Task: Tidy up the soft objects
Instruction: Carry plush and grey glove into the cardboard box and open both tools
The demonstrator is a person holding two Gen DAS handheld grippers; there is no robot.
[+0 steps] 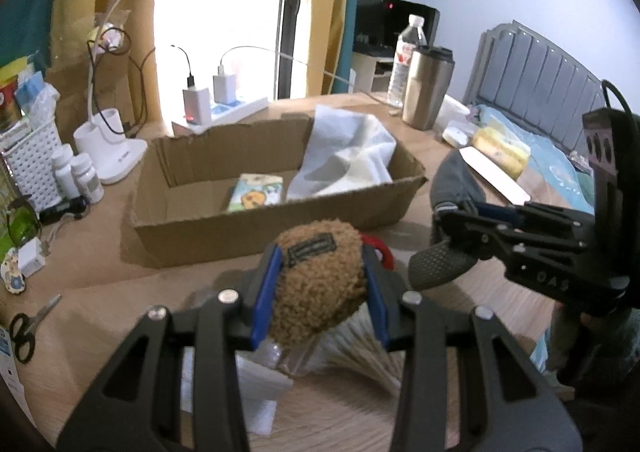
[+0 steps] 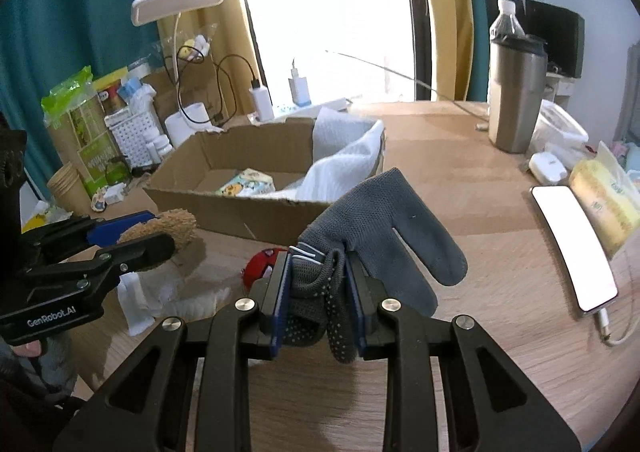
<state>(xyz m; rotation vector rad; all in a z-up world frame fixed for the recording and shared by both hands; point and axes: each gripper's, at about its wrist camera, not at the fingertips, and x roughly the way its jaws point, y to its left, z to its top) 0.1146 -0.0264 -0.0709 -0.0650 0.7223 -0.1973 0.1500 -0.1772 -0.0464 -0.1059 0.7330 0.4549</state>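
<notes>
My left gripper (image 1: 320, 284) is shut on a brown fuzzy plush toy (image 1: 320, 280) and holds it above the table, in front of the open cardboard box (image 1: 208, 228). My right gripper (image 2: 316, 292) is shut on a grey glove (image 2: 380, 223), whose fingers stick up past the pads. The box (image 2: 240, 211) holds a white cloth (image 1: 348, 155) and a small printed tissue pack (image 1: 256, 191). A red plush ball (image 2: 262, 264) lies on the table between the grippers. The right gripper also shows at the right of the left wrist view (image 1: 444, 260).
A white desk lamp (image 1: 116, 155), pill bottles (image 1: 76, 175) and a white basket (image 1: 32, 163) stand left of the box. A steel tumbler (image 2: 516, 95), water bottle (image 2: 508, 19), phone (image 2: 572, 248) and yellow pack (image 2: 604, 207) are at the right. Scissors (image 1: 24, 328) and cotton swabs (image 1: 360, 348) lie near me.
</notes>
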